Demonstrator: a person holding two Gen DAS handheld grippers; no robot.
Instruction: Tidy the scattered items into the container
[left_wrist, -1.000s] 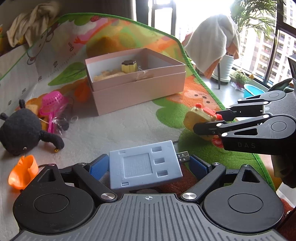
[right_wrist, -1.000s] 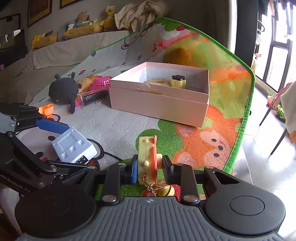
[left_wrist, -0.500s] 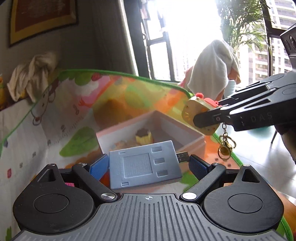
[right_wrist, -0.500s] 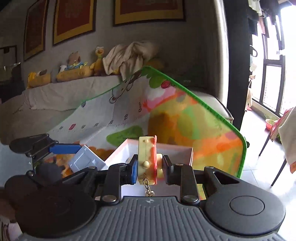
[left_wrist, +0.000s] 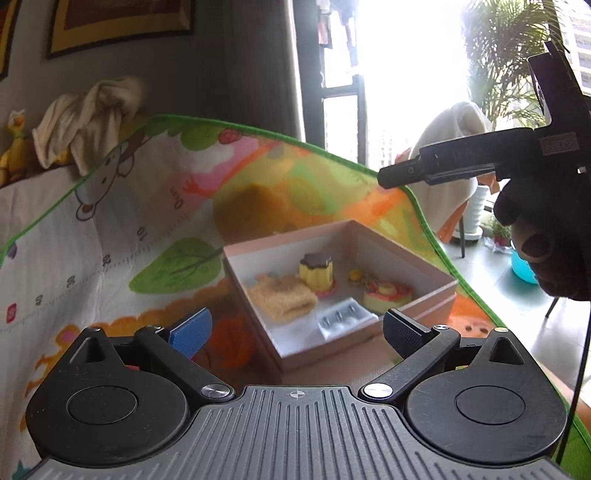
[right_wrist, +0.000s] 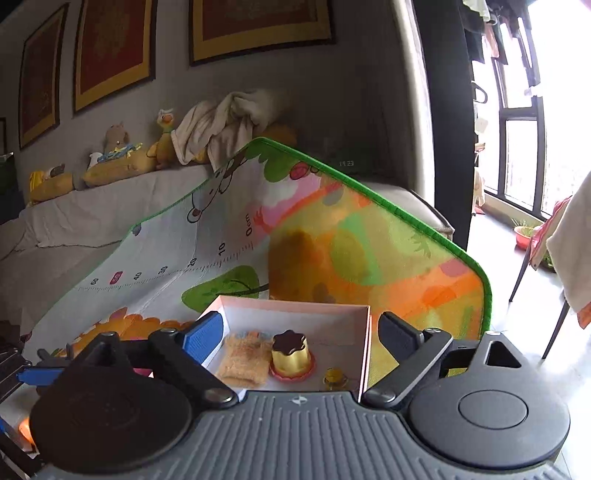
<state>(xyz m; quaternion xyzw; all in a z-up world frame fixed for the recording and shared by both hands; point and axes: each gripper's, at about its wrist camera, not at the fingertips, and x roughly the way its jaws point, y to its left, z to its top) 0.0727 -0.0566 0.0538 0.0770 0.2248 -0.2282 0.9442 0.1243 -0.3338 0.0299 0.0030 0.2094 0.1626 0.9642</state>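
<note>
Both grippers hover above a pink box (left_wrist: 369, 254) that sits on a colourful play mat (left_wrist: 155, 206). The left gripper (left_wrist: 297, 328) has just spread its jaws wide, with nothing between them. The right gripper (right_wrist: 301, 334) has just opened its jaws too, and they are empty. Inside the box lie a grey gadget (left_wrist: 345, 317), a yellow and red keychain toy (left_wrist: 386, 291), a yellow pudding toy (left_wrist: 316, 273) and a fuzzy tan cloth (left_wrist: 282, 301). A gloved hand (left_wrist: 546, 236) holds the right gripper.
</note>
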